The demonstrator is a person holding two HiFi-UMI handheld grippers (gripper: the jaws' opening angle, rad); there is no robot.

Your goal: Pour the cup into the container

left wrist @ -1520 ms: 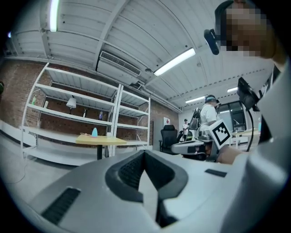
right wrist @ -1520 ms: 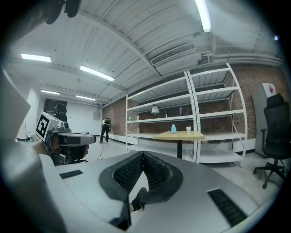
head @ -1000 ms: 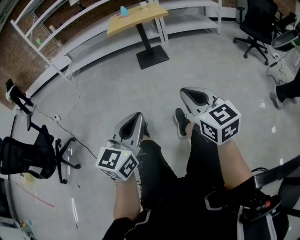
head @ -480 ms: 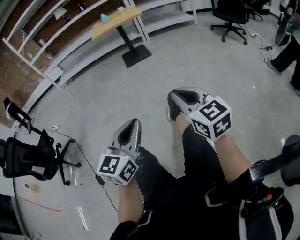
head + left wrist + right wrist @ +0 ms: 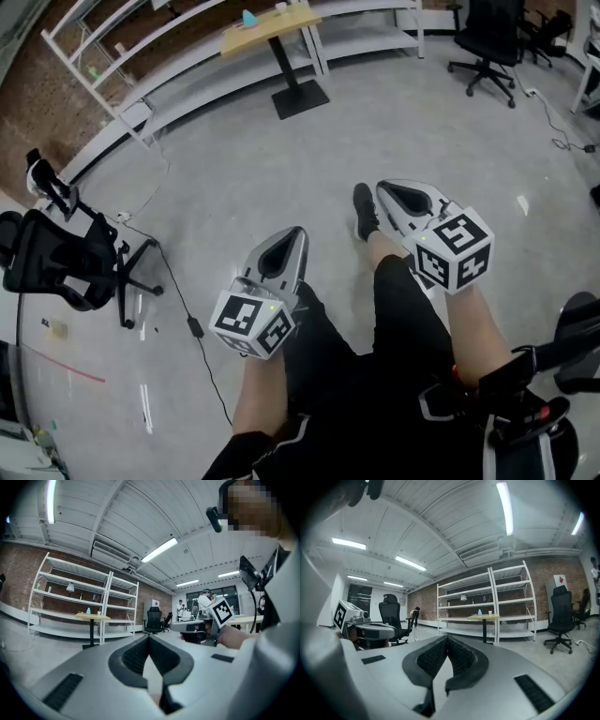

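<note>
a small blue item, perhaps the cup, is seen near the left end of the far table. the left gripper and right gripper are held shut, empty, well apart from it; nothing is judged done yet.

Sporting black shorts and a black shoe. Smooth grey shells on left gripper and right gripper, dark ribbed pads within; white cube with black square markers behind each.

The left tongs and right tongs sit side by side over the floor. A counter stands far ahead, with shelves behind it.
</note>
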